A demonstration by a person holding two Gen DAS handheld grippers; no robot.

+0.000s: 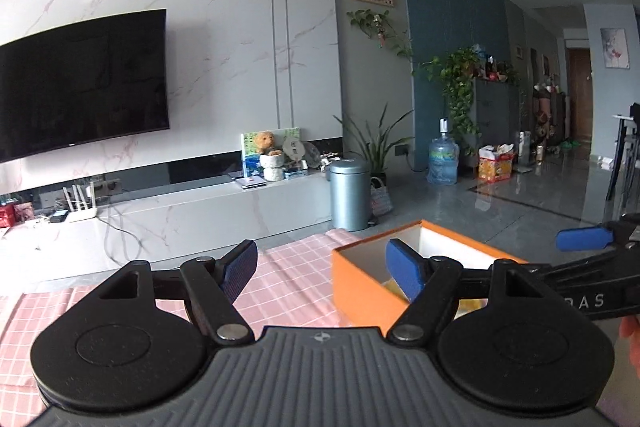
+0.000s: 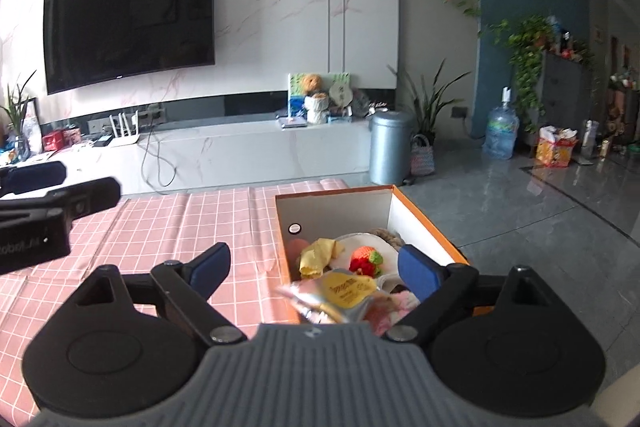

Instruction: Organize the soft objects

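An orange box [image 2: 428, 223] with a white inside stands on the pink checked tablecloth [image 2: 192, 227]; it also shows in the left wrist view [image 1: 360, 283]. Inside lie a knitted strawberry [image 2: 365, 259], a yellow soft piece [image 2: 318, 255], a silvery packet with a yellow label [image 2: 340, 293], a pink soft thing [image 2: 390, 311] and a brown knitted item [image 2: 390, 235]. My right gripper [image 2: 316, 269] is open and empty above the box's near end. My left gripper [image 1: 322, 273] is open and empty, left of the box.
The table's far edge faces a white marble TV bench [image 2: 248, 151] and a grey bin [image 2: 390, 147]. The right gripper's fingers [image 1: 584, 239] reach into the left wrist view. The left gripper body [image 2: 44, 219] shows at the right view's left edge.
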